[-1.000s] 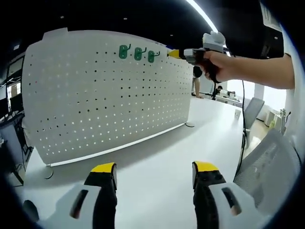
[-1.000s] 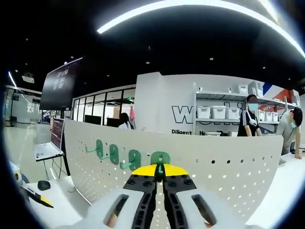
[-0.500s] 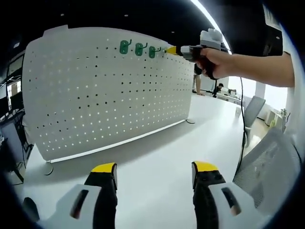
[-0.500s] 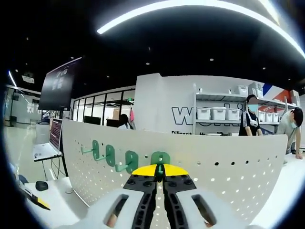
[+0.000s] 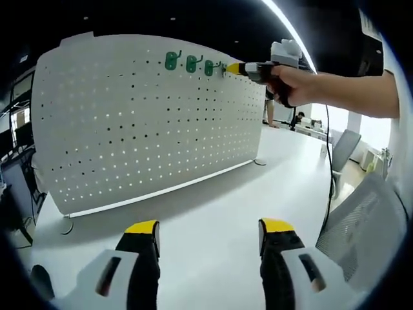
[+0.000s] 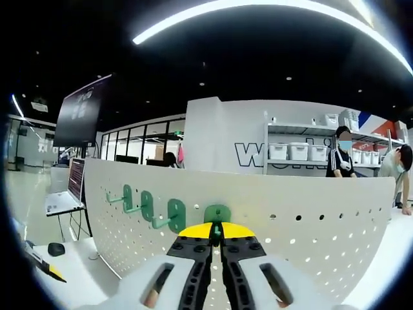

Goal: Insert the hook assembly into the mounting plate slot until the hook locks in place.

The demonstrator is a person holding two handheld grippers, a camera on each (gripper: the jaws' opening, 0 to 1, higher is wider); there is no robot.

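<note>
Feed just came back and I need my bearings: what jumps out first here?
The big white pegboard standing on the table, with a row of green hooks near its top edge. The right hand-held gripper is shut on a fourth green hook at the board, beside that row; the left hand-held gripper is open over the table.

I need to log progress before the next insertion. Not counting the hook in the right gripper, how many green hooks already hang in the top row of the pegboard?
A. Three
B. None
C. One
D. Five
A: in the left gripper view three green hooks hang side by side in the top row of the white pegboard, while the right gripper presses a fourth green hook to the board just beside them.
</note>
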